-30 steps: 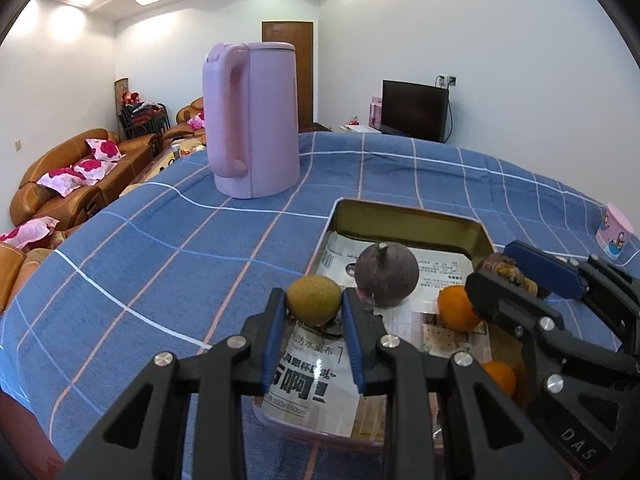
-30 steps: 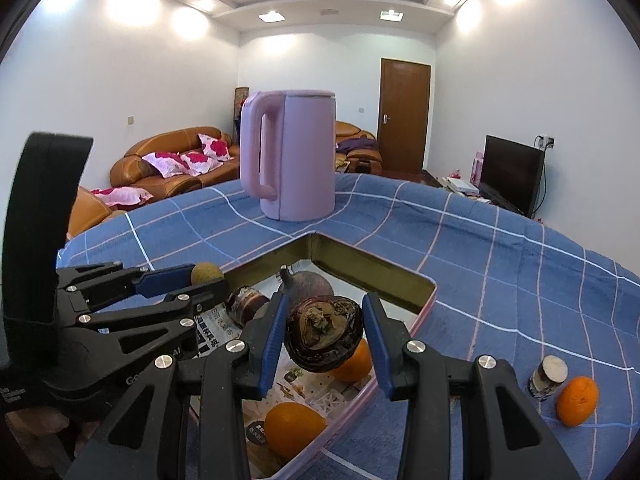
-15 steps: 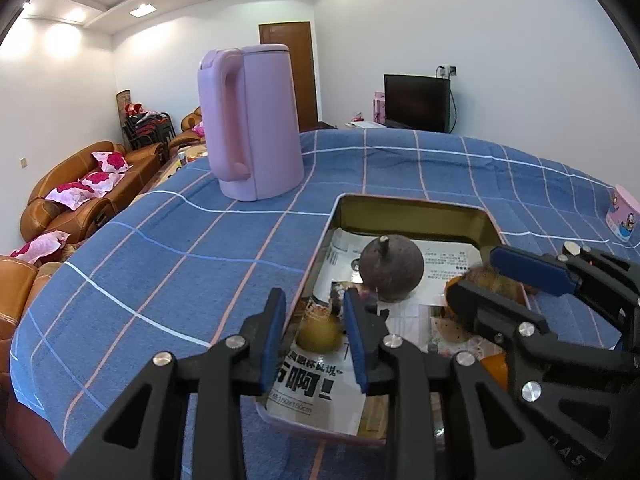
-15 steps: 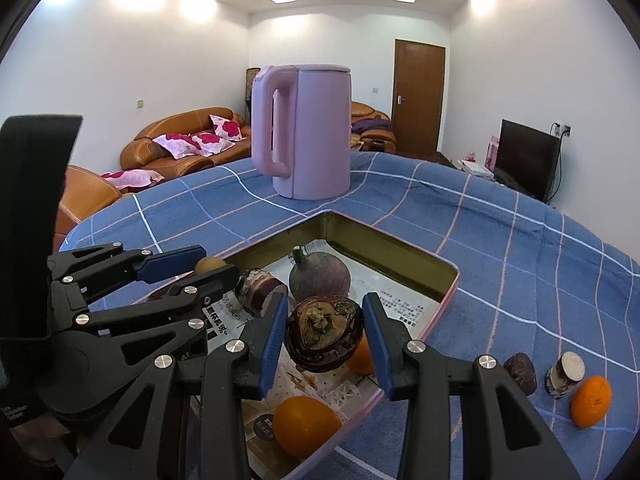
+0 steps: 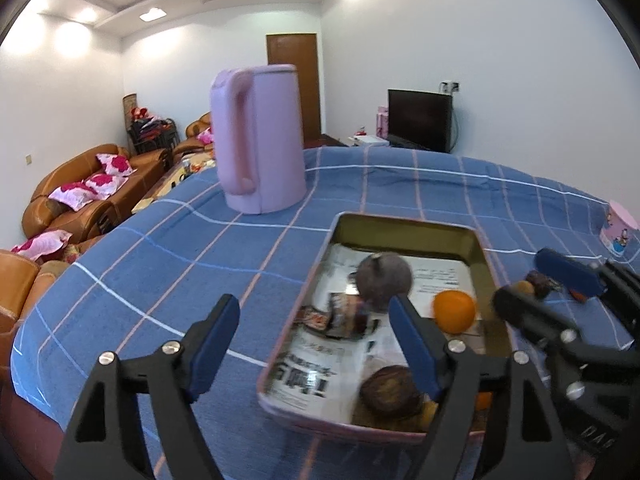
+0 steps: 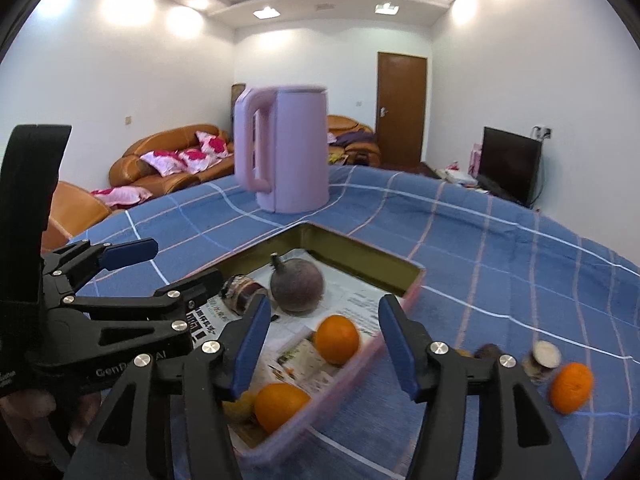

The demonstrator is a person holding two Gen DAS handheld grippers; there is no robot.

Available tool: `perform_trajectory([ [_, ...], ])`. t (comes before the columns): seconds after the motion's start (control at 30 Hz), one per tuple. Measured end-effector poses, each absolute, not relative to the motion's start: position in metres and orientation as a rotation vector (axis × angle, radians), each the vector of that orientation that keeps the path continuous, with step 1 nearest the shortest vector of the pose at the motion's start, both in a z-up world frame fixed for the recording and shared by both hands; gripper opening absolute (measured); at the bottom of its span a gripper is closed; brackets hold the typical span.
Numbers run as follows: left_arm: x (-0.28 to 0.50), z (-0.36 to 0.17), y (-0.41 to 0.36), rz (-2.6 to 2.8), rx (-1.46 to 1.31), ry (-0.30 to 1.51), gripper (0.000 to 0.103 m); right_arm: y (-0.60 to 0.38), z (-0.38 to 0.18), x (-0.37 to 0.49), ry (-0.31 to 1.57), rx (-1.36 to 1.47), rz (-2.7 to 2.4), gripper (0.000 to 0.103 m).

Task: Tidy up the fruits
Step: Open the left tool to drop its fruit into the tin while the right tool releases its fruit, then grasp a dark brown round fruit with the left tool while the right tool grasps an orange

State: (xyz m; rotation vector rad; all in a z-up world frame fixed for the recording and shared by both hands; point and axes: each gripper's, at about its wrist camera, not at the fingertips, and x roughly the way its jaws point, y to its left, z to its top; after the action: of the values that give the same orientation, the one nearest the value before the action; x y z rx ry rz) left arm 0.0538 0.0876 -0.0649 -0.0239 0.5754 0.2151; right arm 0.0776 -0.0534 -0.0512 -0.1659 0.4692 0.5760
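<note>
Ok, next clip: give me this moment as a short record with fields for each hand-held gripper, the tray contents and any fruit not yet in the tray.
left hand-held gripper: open, empty, over the tray's near left edge
right hand-held gripper: open, empty, over the tray's right edge
tray: newspaper-lined, on the blue checked cloth
in tray: large purple fruit, two oranges, dark brown fruit
outside tray: orange and small dark pieces beside it, on the cloth to the right
background: pink kettle behind the tray

Black tool (image 5: 314, 344) frames, blue pads, silver screws.
</note>
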Motion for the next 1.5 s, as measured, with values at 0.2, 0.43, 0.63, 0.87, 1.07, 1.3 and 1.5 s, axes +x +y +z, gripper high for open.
perform_trajectory([
  [0.2, 0.053, -0.058, 0.052, 0.168, 0.022, 0.554, 0.080, -0.116, -0.040, 0.069, 0.437, -0.148, 0.455, 0.059],
  [0.43, 0.060, -0.053, 0.001, 0.089, 0.093, 0.550, 0.080, -0.192, -0.044, 0.078, 0.477, -0.079, 0.260, 0.061],
  [0.63, 0.072, -0.053, -0.042, 0.024, 0.165, 0.555, 0.080, -0.223, -0.055, 0.082, 0.506, -0.015, 0.204, 0.061],
  [0.87, 0.099, -0.062, -0.078, -0.028, 0.209, 0.612, 0.080, -0.238, -0.054, 0.081, 0.513, 0.048, 0.200, 0.065],
  [1.07, 0.124, -0.073, -0.099, -0.060, 0.244, 0.667, 0.080, -0.244, -0.057, 0.090, 0.542, 0.068, 0.172, 0.065],
  [1.3, 0.152, -0.089, -0.111, -0.093, 0.275, 0.744, 0.078, -0.254, -0.060, 0.100, 0.577, 0.098, 0.143, 0.065],
  [1.5, 0.162, -0.095, -0.115, -0.155, 0.270, 0.787, 0.046, -0.242, -0.064, 0.112, 0.620, 0.060, 0.150, 0.065],
])
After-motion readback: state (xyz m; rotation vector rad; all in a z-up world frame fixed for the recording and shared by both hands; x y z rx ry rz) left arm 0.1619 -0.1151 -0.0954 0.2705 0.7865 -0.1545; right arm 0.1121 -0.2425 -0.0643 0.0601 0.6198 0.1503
